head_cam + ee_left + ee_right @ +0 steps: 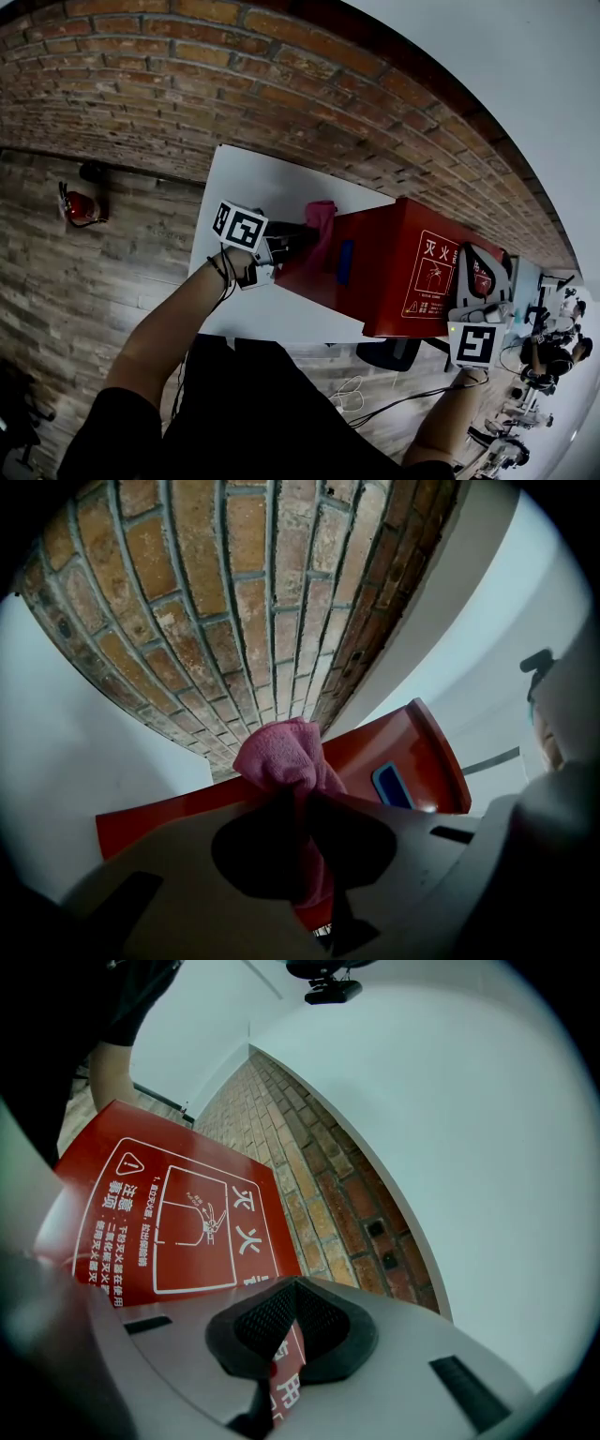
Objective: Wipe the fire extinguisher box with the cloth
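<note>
We are standing at a white table set against a brick wall. The red fire extinguisher box is lying on the right part of the table, near the wall.

With our left gripper we are pinching the pink cloth. The jaws are standing narrow, closed on the bunched fabric. In the left gripper view the cloth is bulging out past the tips and hanging down between the pads. It is sitting against the left end of the box, at the far corner. Just right of it, a blue patch is showing on the box's upper face.

Our right gripper is working at the opposite, right end of the box, on the face carrying a white label with a drawing and Chinese characters. Its jaws are closed on the box's edge. In the right gripper view a red strip with white characters is running between the black pads, and the labelled face is spreading away to the left.

Our bare forearms are reaching out to each gripper, the left forearm coming in from the near side. At the far left, well apart from the table, a small red object is sitting low against the brick.
</note>
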Tool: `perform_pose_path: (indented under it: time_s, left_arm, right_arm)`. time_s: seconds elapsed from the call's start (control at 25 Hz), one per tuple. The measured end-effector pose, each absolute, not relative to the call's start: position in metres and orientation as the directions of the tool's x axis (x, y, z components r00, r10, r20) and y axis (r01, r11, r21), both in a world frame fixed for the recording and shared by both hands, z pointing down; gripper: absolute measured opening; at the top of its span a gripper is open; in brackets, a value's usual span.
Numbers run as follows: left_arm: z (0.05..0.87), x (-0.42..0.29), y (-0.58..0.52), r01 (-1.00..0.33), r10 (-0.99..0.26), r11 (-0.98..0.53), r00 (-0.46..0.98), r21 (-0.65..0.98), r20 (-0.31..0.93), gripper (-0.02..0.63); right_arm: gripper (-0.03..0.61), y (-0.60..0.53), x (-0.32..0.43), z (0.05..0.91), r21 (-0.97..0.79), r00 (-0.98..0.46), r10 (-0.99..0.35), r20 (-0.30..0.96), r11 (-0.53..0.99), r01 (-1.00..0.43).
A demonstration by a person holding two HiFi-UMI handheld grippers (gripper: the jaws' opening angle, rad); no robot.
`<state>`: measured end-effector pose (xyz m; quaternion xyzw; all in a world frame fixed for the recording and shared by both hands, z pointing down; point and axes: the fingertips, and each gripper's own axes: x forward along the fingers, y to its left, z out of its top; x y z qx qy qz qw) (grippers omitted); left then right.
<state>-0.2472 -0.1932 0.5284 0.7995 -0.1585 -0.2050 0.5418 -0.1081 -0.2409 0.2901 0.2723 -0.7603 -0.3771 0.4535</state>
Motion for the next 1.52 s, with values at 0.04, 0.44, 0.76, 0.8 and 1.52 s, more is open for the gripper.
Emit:
perform_pose_path:
  time_s: [0.04, 0.44, 0.76, 0.8, 1.52]
  left_arm:
    - [0.531, -0.247, -0.193, -0.034, -0.477, -0.360, 0.865, 0.932, -0.153, 0.061]
    - [0.558, -0.247, -0.195, -0.066, -0.485, -0.349, 0.867, 0.935, -0.120, 0.061]
    - [0.588, -0.247, -0.195, -0.111, -0.491, -0.318, 0.869, 0.942, -0.063, 0.061]
    - [0.592, -0.246, -0.195, -0.118, -0.492, -0.314, 0.869, 0.942, -0.055, 0.061]
    - [0.655, -0.248, -0.197, -0.242, -0.502, -0.258, 0.861, 0.935, 0.085, 0.061]
  right_arm:
    - [0.017, -0.241, -0.108, 0.290, 0.820, -0.442, -0.756, 0.483, 0.568, -0.074]
    - [0.017, -0.241, -0.107, 0.291, 0.820, -0.434, -0.756, 0.490, 0.568, -0.065]
    - [0.017, -0.241, -0.108, 0.291, 0.820, -0.438, -0.755, 0.488, 0.568, -0.066]
    - [0.017, -0.241, -0.107, 0.291, 0.821, -0.436, -0.755, 0.489, 0.568, -0.064]
    - [0.017, -0.241, -0.108, 0.291, 0.819, -0.427, -0.755, 0.498, 0.571, -0.054]
